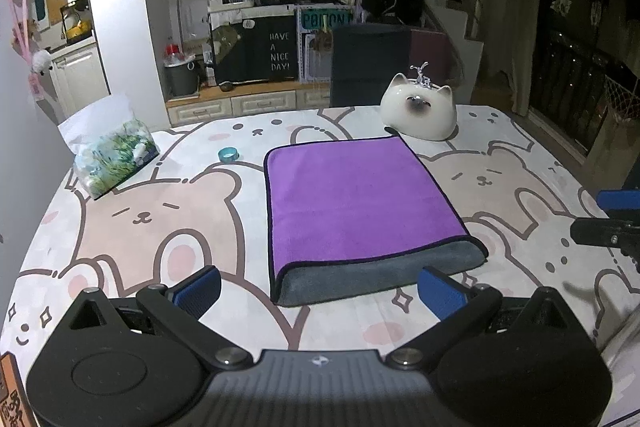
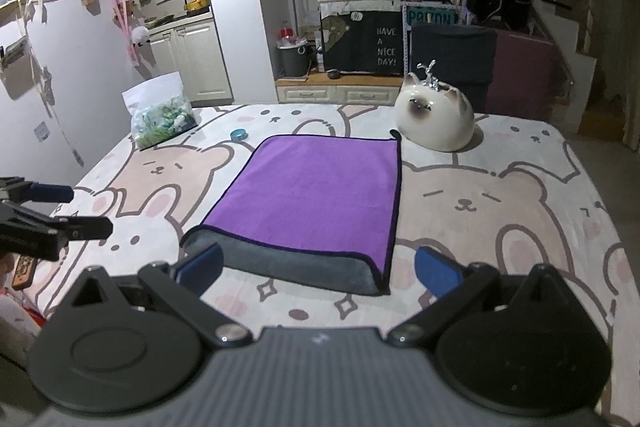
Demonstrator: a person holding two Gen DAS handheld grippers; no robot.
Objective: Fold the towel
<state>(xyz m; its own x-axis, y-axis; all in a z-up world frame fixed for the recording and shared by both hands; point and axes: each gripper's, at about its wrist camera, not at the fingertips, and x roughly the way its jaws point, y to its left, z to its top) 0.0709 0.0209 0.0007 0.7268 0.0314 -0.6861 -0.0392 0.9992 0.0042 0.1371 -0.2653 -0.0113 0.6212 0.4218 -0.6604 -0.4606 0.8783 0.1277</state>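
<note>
A purple towel with a grey underside lies folded flat on the bear-print tablecloth; its grey fold faces me. It also shows in the right wrist view. My left gripper is open and empty, just in front of the towel's near edge, above the table. My right gripper is open and empty, also at the near edge. The right gripper shows at the right edge of the left wrist view; the left gripper shows at the left edge of the right wrist view.
A white ceramic cat stands behind the towel's far right corner. A plastic bag with green contents lies at the far left. A small teal ring sits left of the towel's far edge. A dark chair stands behind the table.
</note>
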